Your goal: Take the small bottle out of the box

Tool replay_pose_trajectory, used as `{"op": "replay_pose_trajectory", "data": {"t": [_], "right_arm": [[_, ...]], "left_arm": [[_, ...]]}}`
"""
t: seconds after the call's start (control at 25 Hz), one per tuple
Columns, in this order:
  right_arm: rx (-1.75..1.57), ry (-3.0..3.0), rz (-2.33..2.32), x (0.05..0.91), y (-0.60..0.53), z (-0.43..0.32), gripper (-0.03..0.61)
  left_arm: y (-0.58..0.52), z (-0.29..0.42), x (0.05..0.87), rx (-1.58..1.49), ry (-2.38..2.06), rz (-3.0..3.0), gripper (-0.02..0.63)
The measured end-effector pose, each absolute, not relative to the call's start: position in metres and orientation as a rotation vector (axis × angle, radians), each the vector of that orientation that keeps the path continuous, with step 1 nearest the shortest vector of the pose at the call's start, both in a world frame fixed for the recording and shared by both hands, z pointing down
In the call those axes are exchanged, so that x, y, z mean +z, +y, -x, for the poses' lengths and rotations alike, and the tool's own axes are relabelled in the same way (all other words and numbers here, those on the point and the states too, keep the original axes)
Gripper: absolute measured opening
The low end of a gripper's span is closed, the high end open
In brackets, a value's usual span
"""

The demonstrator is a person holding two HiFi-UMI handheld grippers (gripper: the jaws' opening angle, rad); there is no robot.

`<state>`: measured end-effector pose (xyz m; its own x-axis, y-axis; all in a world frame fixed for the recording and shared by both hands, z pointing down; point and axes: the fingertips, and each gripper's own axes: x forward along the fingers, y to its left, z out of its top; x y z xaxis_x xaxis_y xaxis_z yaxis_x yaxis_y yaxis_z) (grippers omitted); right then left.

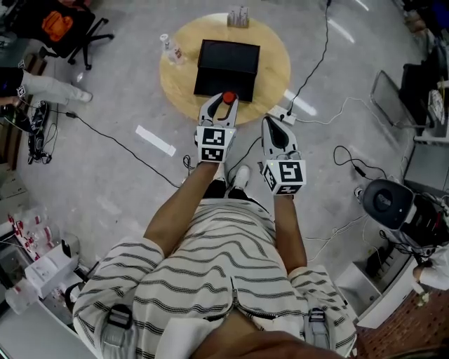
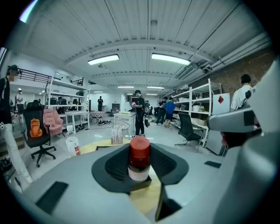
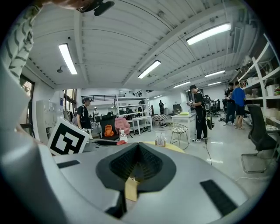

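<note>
A small bottle (image 1: 228,97) with a red cap and white label sits upright between the pads of my left gripper (image 1: 223,99), which is shut on it. In the left gripper view the small bottle (image 2: 139,158) fills the middle, held above the near edge of the round wooden table (image 1: 270,56). The black box (image 1: 226,66) lies on that table just beyond the gripper. My right gripper (image 1: 273,127) hangs beside the left one, nearer the person, off the table's edge. In the right gripper view, the right gripper (image 3: 137,168) has its pads together with nothing between them.
A clear water bottle (image 1: 172,50) stands at the table's left side and a small clear rack (image 1: 238,17) at its far edge. Cables and a power strip (image 1: 284,116) lie on the floor to the right. An office chair (image 1: 63,24) with an orange bag stands far left.
</note>
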<state>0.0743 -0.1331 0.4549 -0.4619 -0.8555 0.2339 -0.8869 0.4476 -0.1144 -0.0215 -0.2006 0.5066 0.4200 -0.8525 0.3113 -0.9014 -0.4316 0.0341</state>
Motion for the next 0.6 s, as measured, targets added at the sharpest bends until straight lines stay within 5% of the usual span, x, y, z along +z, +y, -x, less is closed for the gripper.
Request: {"op": "replay_pose_trajectory", "data": {"t": [0.6], "right_arm": [[0.279,-2.569,-1.549,0.439,-0.132,-0.070,0.011]], "left_arm": [[-0.175,0.024,0.481,0.344,-1.552,-2.526,0.148]]}}
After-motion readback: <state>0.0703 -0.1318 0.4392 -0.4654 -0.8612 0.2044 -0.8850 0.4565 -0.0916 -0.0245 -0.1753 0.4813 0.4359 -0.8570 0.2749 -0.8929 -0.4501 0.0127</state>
